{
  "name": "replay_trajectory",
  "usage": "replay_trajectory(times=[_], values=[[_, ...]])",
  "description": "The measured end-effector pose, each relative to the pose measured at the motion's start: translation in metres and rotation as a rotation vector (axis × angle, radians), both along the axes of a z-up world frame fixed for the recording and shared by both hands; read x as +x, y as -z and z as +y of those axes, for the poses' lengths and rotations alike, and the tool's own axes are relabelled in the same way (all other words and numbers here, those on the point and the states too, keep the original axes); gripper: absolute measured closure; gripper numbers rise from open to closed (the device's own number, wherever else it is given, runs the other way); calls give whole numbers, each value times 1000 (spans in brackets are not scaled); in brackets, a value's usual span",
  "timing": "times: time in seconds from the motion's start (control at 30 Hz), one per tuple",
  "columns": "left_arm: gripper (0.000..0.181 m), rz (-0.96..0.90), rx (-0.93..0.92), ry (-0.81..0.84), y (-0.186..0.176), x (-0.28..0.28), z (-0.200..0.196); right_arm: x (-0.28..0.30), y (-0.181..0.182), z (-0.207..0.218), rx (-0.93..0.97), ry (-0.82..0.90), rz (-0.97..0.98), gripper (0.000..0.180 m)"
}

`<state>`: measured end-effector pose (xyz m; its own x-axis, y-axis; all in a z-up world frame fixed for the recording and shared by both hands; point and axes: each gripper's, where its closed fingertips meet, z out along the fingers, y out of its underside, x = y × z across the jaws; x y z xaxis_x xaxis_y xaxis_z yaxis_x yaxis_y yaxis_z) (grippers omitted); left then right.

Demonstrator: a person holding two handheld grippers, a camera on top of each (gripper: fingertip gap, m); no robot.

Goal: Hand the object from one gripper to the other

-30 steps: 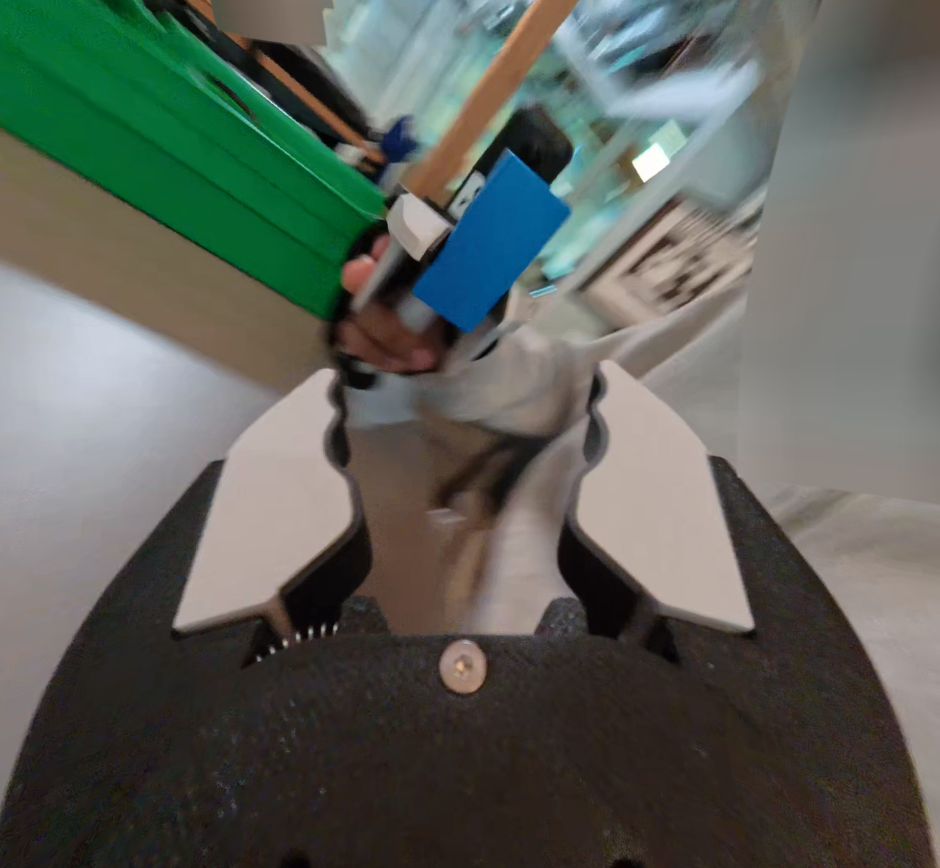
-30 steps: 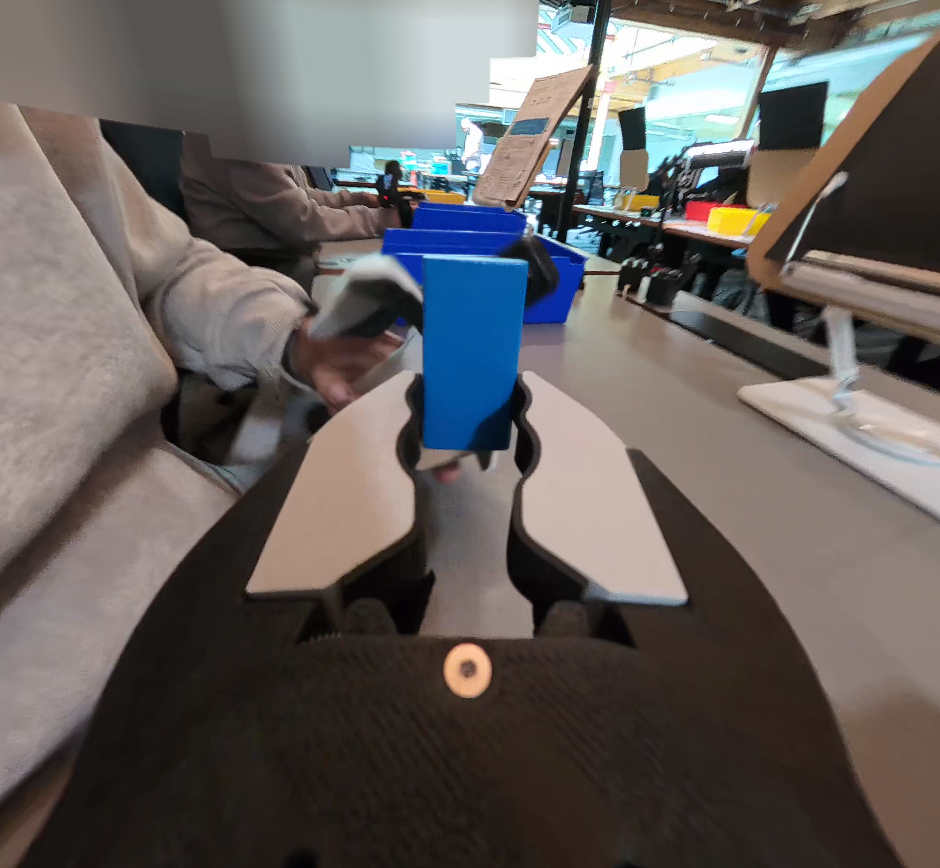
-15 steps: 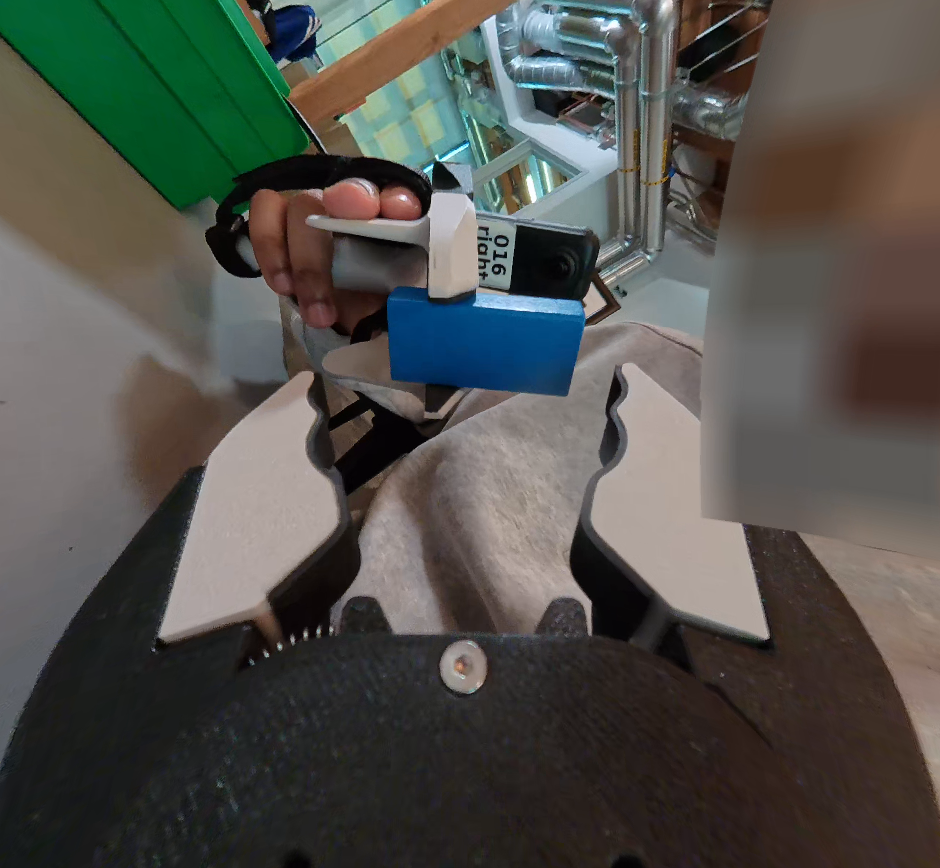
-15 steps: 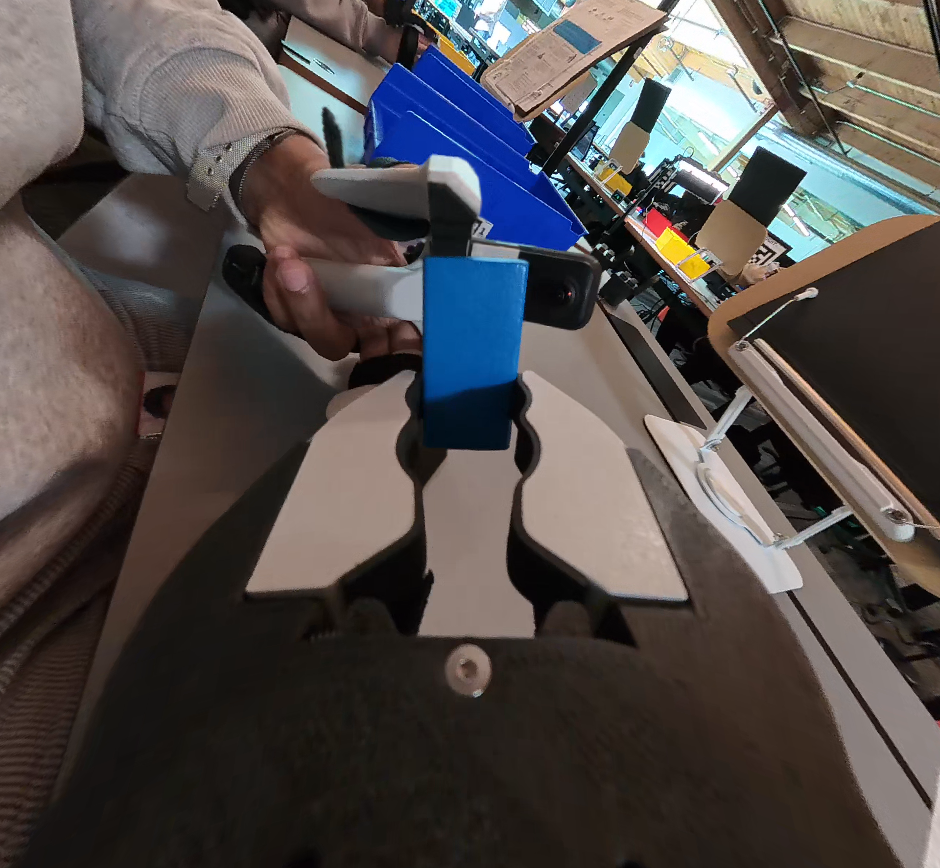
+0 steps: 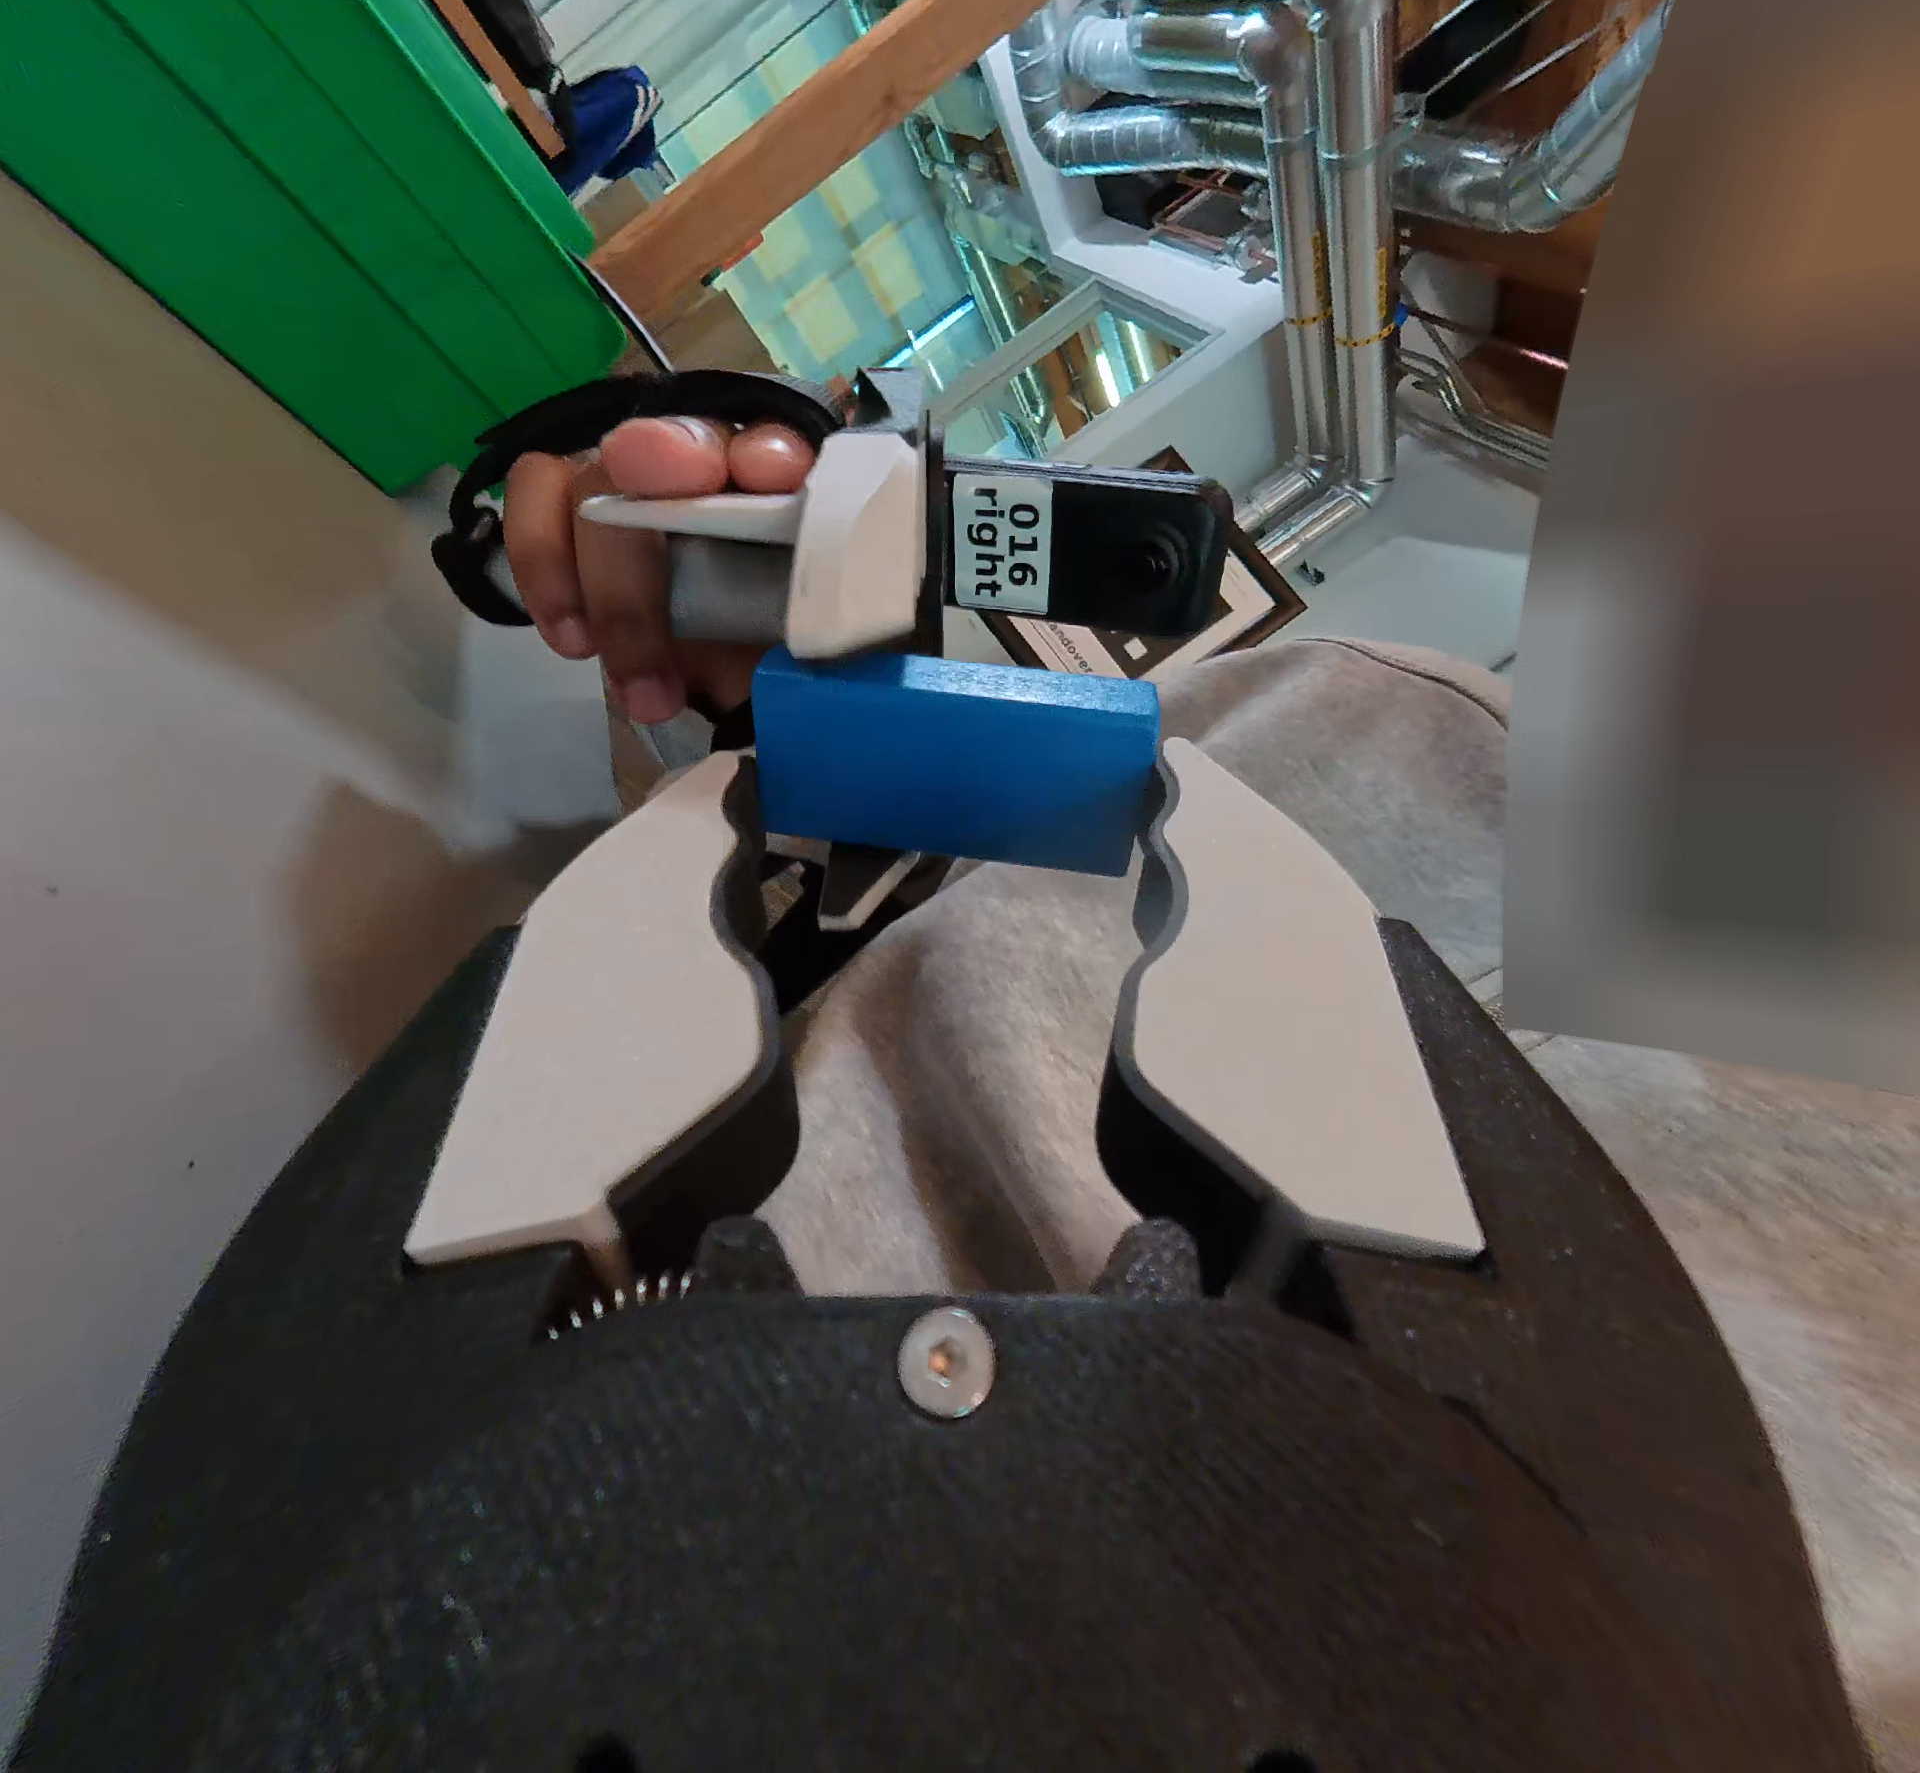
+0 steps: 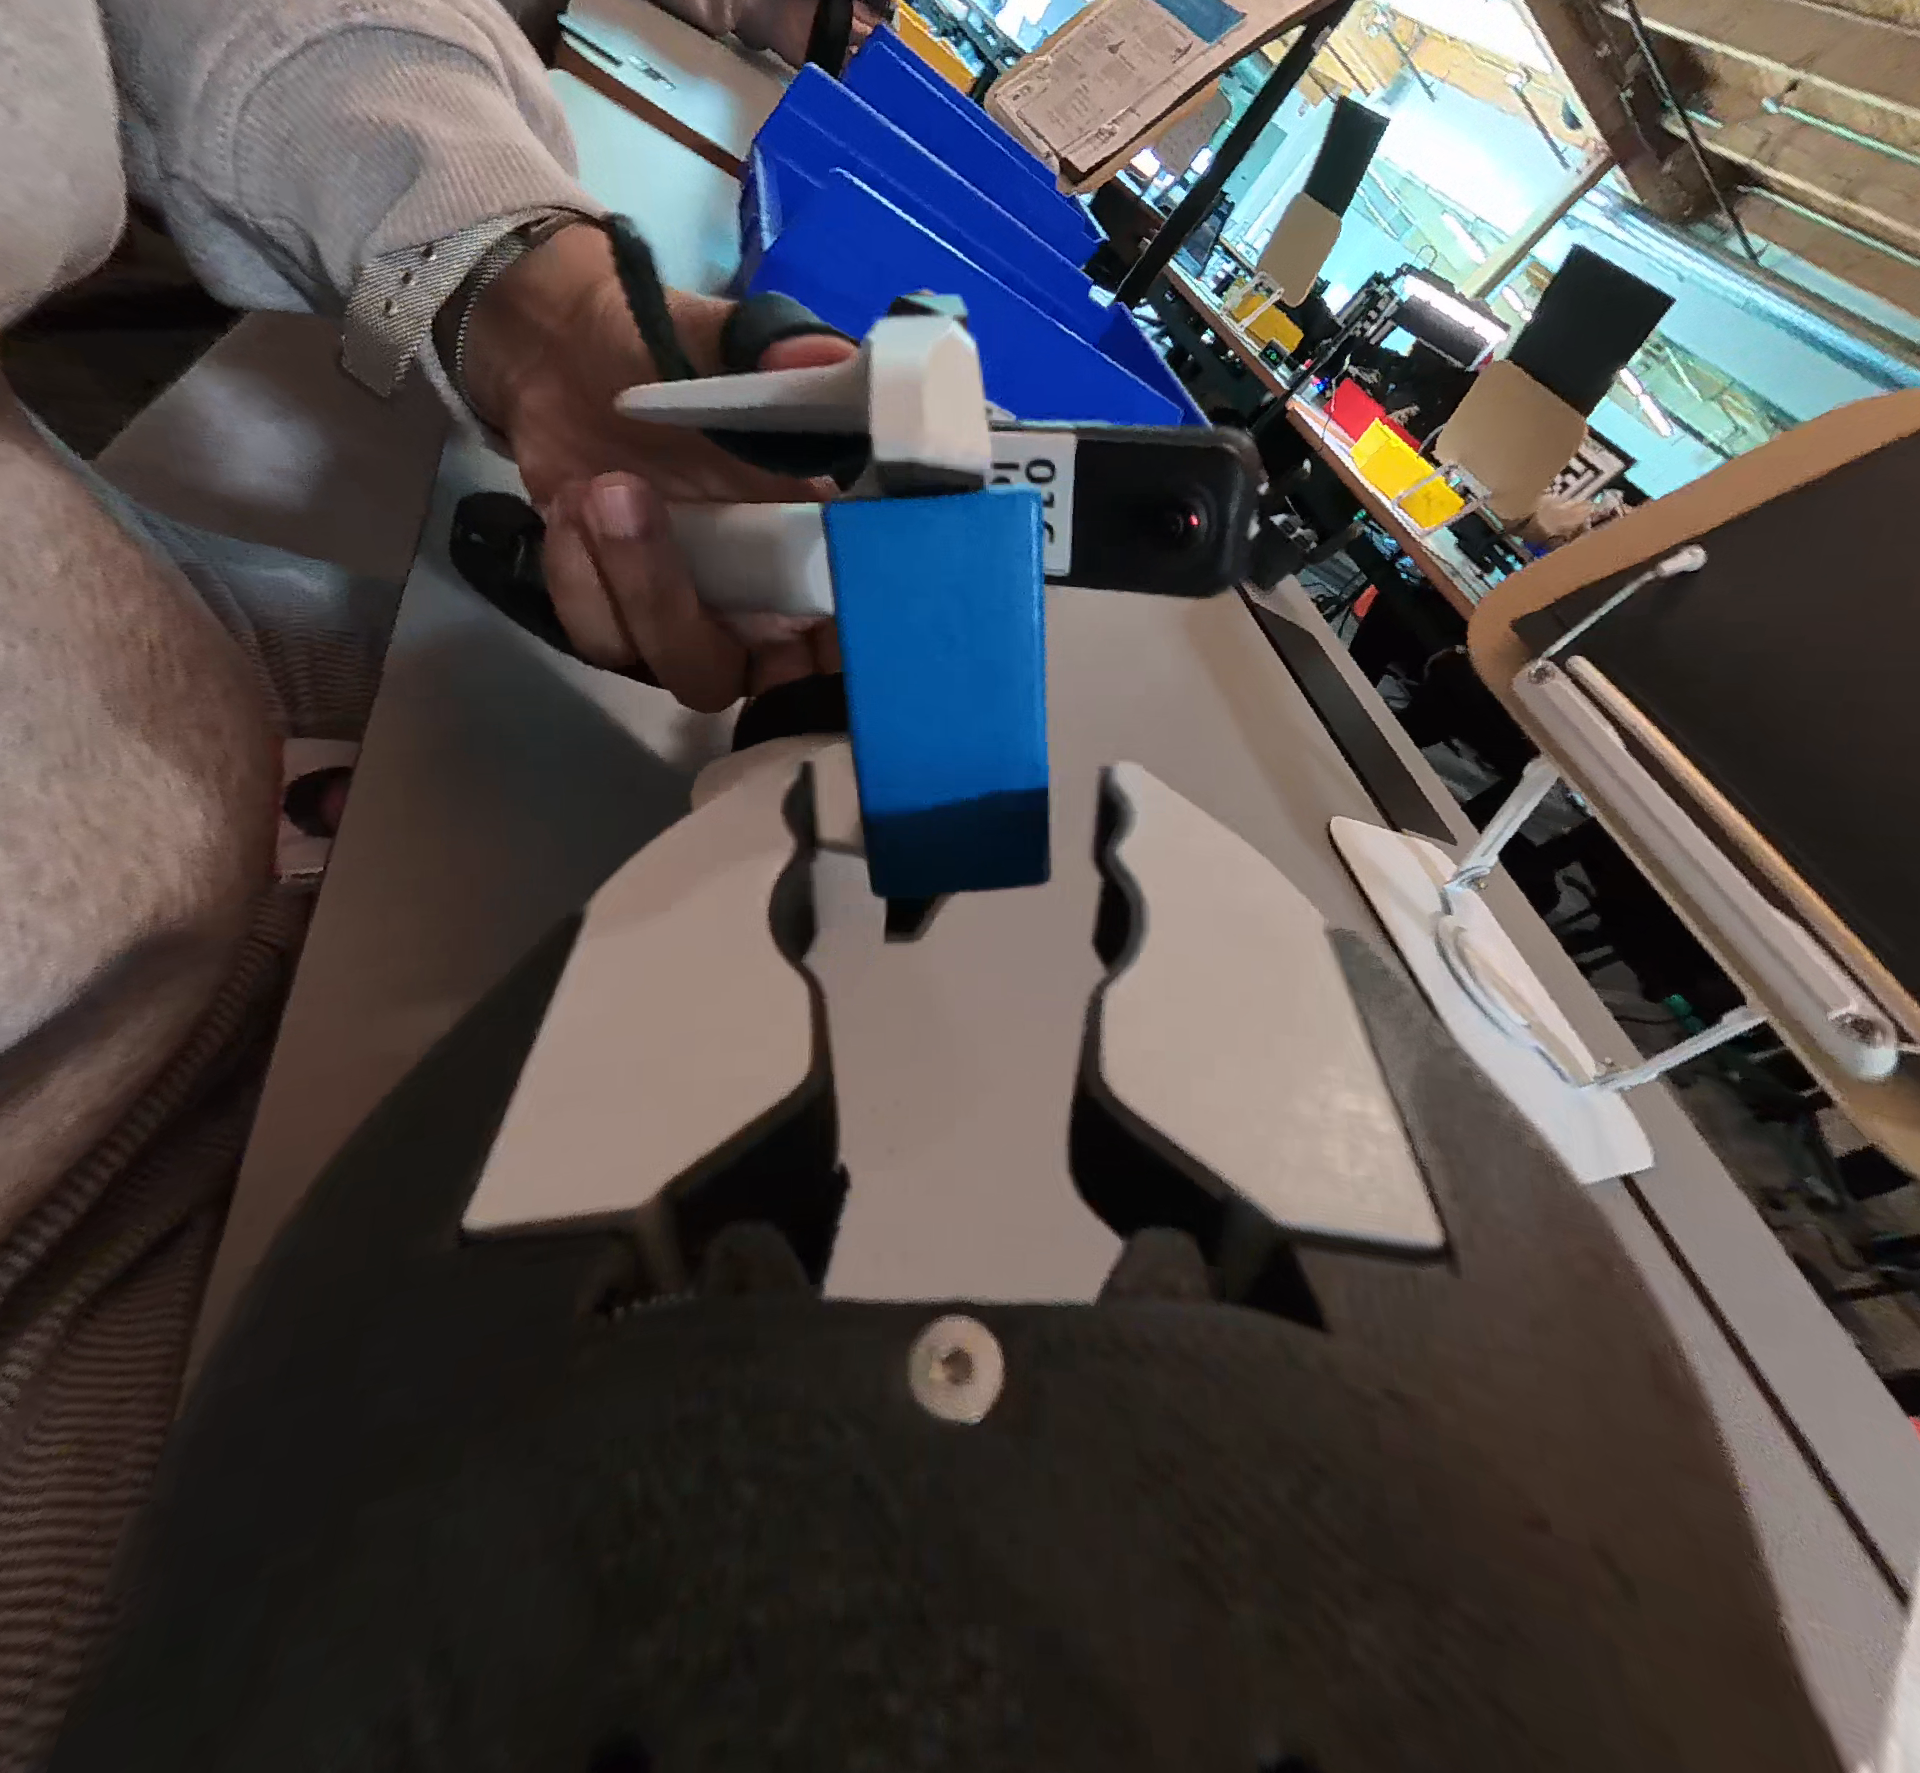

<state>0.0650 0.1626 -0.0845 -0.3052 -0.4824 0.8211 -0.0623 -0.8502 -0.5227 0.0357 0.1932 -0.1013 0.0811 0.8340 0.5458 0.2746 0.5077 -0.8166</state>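
A blue rectangular block (image 5: 945,767) is held in the air. My left gripper (image 5: 953,778) is shut on it, one fingertip at each short end. In the right wrist view the block (image 6: 940,684) stands upright between the fingers of my right gripper (image 6: 956,788), which is open with a gap on each side of the block. One white finger (image 6: 925,393) of the left gripper presses on the block's top end there. In the left wrist view a finger (image 5: 852,560) of the right gripper sits just above the block, held by a hand (image 5: 582,560).
Blue bins (image 6: 935,248) stand on the grey table (image 6: 1143,684) beyond the hand. A white stand base (image 6: 1486,996) and a tilted board (image 6: 1766,684) are at the right. A green bin (image 5: 260,144) fills the upper left. A grey sleeve (image 6: 312,113) is at the left. My two grippers' fingertips are within a few centimetres of each other.
My left gripper moved onto the blue block and shut on its two ends. My right gripper, shut on the block before, has opened around it.
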Motion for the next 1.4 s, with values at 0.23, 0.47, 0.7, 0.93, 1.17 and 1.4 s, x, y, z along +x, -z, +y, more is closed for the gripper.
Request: replay_trajectory(times=[0.23, 0.47, 0.7, 0.93, 1.17, 1.4], values=[[111, 66, 219, -269, -2, -14, 32, 10, -15, 24, -290, 64, 184, 89], [110, 262, 856, -596, -6, -34, 55, 17, -37, 32, -829, 6, 395, 105], [110, 357, 1290, -652, -6, -24, 41, 6, -33, 18, -1443, -223, 464, 126], [110, 398, 1441, -640, -1, -20, 35, -10, -32, -7, -1581, -345, 392, 129], [110, 410, 1542, -599, 5, -11, 24, -12, -24, -10, -1630, -358, 363, 146], [82, 409, 1391, -664, 4, -14, 38, 0, -31, 8, -1548, -290, 454, 146]])
